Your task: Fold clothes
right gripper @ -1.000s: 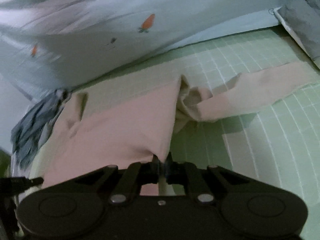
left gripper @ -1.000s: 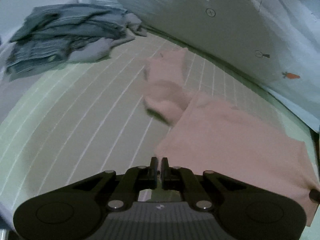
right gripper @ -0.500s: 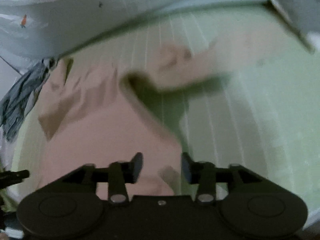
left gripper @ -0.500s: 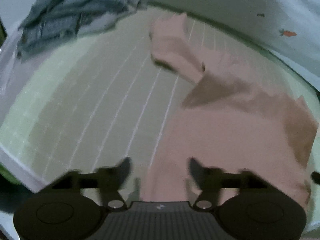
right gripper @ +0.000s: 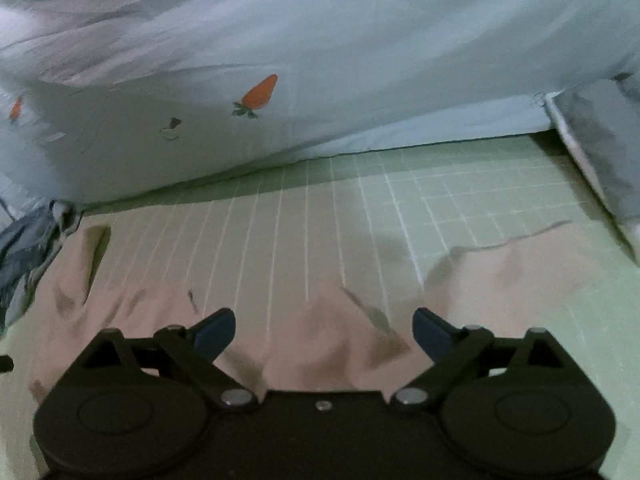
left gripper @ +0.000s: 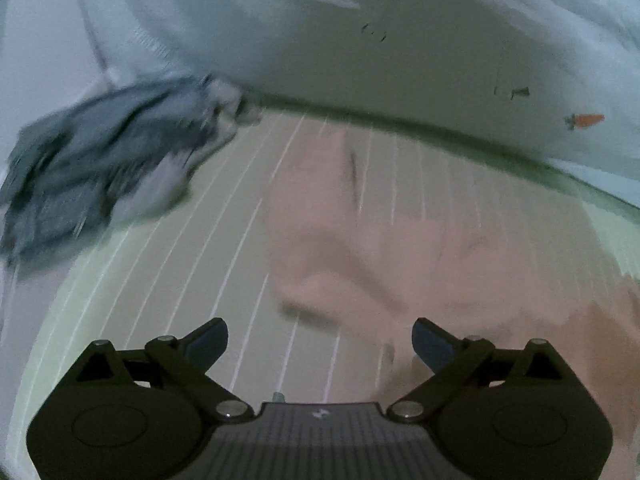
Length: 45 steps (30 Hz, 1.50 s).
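- Both of your grippers have let go since a second ago: the left gripper and the right gripper, then pinched on the hem of the pink garment, now hold nothing, their fingers spread wide apart.
- You have the pink garment lying loose and wrinkled on the green gridded bed sheet, just ahead of both grippers, one sleeve reaching toward the far side.
- Your left view is blurred; a heap of blue-grey clothes sits at far left, well apart from the left gripper.
- Behind the garment, a pale blue carrot-print quilt is piled along the sheet's far edge.
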Available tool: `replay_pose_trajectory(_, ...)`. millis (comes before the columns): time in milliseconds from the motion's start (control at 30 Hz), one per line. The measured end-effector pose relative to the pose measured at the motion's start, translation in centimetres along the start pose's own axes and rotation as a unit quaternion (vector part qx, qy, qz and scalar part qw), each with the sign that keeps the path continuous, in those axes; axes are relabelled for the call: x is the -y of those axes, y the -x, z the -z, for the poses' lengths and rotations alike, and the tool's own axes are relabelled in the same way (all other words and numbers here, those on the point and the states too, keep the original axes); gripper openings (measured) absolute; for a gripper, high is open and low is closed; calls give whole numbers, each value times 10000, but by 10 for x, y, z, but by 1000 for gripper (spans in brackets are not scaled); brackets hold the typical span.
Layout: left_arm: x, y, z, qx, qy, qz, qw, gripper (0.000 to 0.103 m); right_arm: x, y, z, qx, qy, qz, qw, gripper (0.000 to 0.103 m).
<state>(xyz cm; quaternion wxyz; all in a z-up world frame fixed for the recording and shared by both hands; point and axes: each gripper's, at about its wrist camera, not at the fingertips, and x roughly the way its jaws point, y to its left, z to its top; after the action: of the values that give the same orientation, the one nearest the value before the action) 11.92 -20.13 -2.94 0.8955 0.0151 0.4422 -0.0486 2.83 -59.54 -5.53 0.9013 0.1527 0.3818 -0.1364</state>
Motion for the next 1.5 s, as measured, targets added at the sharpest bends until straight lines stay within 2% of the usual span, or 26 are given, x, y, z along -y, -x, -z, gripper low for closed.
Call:
replay_pose_trajectory(100,16,-33,-31,-93,-41,216,9997,98,0,-29,-14,-252,-104,-26,9996,94)
replay_pose_trajectory(233,51,-78,-61,-360,-308,476,9977,98,4,-58,-16,-716,-407,-44,9966,87)
replay_pose_trajectory(367,84,-115,-68,-633,-741,736,9925,98,9,-71,-6,-1029,-559,96,9931,75)
replay_pose_trajectory(433,96,-126,-66,-713,-858,846,9901,98,14,-70,-2,-1064,-625,130,9923,72)
replay_pose_trajectory(500,107,-136,-64,-767,-973,946,9878,95,19,-68,0,-1080,-725,96,9915,63)
replay_pose_trajectory(533,110,-139,-62,-785,-1018,956,9871,90,21,-67,1,-1094,-774,65,9910,48)
replay_pose_trajectory(567,114,-142,-60,-804,-1060,960,9864,79,22,-65,2,-1112,-817,26,9904,36)
replay_pose_trajectory(633,119,-145,-56,-767,-1094,817,9877,60,23,-63,0,-1153,-761,-49,9904,24)
replay_pose_trajectory(667,120,-145,-56,-725,-1114,779,9881,46,21,-62,-2,-1134,-634,-67,9915,16)
replay_pose_trajectory(700,121,-144,-55,-679,-1134,748,9884,41,18,-60,-6,-1080,-478,-79,9930,13)
replay_pose_trajectory(733,122,-143,-55,-632,-1154,717,9887,24,14,-58,-9,-1027,-323,-91,9941,11)
replay_pose_trajectory(767,122,-143,-56,-620,-1087,719,9895,14,11,-56,-13,-973,-167,-104,9951,10)
replay_pose_trajectory(867,111,-139,-65,-426,-842,623,9936,11,1,-51,-25,-755,337,-93,9965,9)
replay_pose_trajectory(933,97,-134,-79,-153,-637,437,9969,11,-5,-47,-41,-422,738,40,9964,8)
replay_pose_trajectory(1033,76,-123,-104,408,-223,224,9987,11,0,-45,-72,107,674,-144,9976,8)
replay_pose_trajectory(1100,67,-121,-120,787,4,272,9965,13,1,-57,-84,309,490,-159,9982,8)
replay_pose_trajectory(1133,65,-123,-125,858,69,247,9960,20,1,-64,-89,388,384,-145,9984,11)
replay_pose_trajectory(1167,64,-125,-130,917,127,209,9955,30,1,-71,-95,466,279,-131,9984,19)
replay_pose_trajectory(1200,64,-127,-132,875,125,71,9961,35,1,-79,-98,424,209,-10,9989,27)
replay_pose_trajectory(1233,65,-129,-133,814,113,-86,9966,48,-1,-86,-99,273,171,205,9993,36)
replay_pose_trajectory(1267,65,-128,-133,753,104,-186,9969,67,-2,-89,-96,207,161,353,9990,41)
replay_pose_trajectory(1300,64,-127,-132,717,122,-227,9971,77,-3,-86,-91,216,174,442,9986,46)
replay_pose_trajectory(1333,61,-122,-124,689,167,-213,9973,88,-3,-82,-83,196,153,479,9985,61)
replay_pose_trajectory(1367,58,-119,-115,558,202,-222,9980,90,0,-77,-72,131,93,463,9988,72)
replay_pose_trajectory(1500,48,-107,-67,-102,392,-323,9987,90,11,-57,-16,-477,-139,362,9981,73)
